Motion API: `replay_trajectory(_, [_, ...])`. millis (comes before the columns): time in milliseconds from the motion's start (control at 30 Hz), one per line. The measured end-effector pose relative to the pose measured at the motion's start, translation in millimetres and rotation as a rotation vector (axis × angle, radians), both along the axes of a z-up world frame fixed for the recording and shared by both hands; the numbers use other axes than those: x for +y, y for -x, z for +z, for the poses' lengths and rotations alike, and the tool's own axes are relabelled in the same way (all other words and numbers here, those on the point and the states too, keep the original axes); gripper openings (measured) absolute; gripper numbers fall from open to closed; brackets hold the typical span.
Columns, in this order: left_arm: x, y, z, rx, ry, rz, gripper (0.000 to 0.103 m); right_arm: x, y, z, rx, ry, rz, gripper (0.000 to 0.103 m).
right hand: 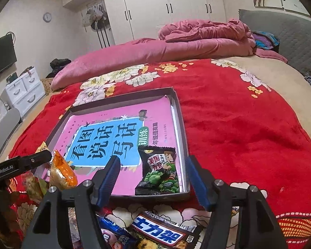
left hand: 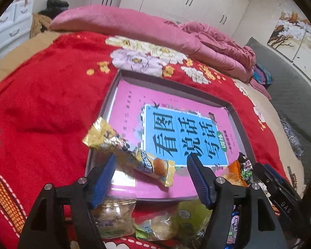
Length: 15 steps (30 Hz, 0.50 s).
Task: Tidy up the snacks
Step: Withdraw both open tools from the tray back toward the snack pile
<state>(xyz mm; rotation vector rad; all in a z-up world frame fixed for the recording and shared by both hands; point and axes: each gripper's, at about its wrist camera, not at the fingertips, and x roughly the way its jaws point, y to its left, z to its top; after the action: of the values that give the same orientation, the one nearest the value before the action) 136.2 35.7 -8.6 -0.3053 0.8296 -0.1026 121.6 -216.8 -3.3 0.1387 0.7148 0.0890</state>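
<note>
A shallow grey tray (left hand: 112, 95) (right hand: 183, 128) with a pink and blue book in it lies on the red flowered blanket. A long yellow snack packet (left hand: 130, 153) lies slantwise over the tray's near left rim, between the fingers of my left gripper (left hand: 152, 161); the pads stand apart from it, so the gripper is open. A black green-pea packet (right hand: 159, 172) (left hand: 245, 168) rests flat in the tray's near right corner. My right gripper (right hand: 153, 161) is open around it, with gaps on both sides.
An orange packet (right hand: 62, 172) (left hand: 234, 170) stands at the tray's near edge between the two grippers. Loose snacks lie in front of the tray: a brown chocolate bar (right hand: 165, 232), a blue packet (right hand: 118, 234), clear and green bags (left hand: 118, 217). A pink quilt (right hand: 176, 47) is heaped behind.
</note>
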Motion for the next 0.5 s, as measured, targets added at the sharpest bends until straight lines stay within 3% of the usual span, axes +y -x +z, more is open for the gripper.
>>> replay_trajectory(200, [12.1, 10.0, 15.3, -0.069, -0.01, 0.047, 0.072, -0.3, 3.2, 3.2, -0.011, -0.004, 0.0, 0.069])
replay_trajectory(500, [29.8, 14.2, 19.0, -0.078, 0.026, 0.098, 0.075, -3.1, 9.1, 12.4, -0.056, -0.024, 0.001, 0.073])
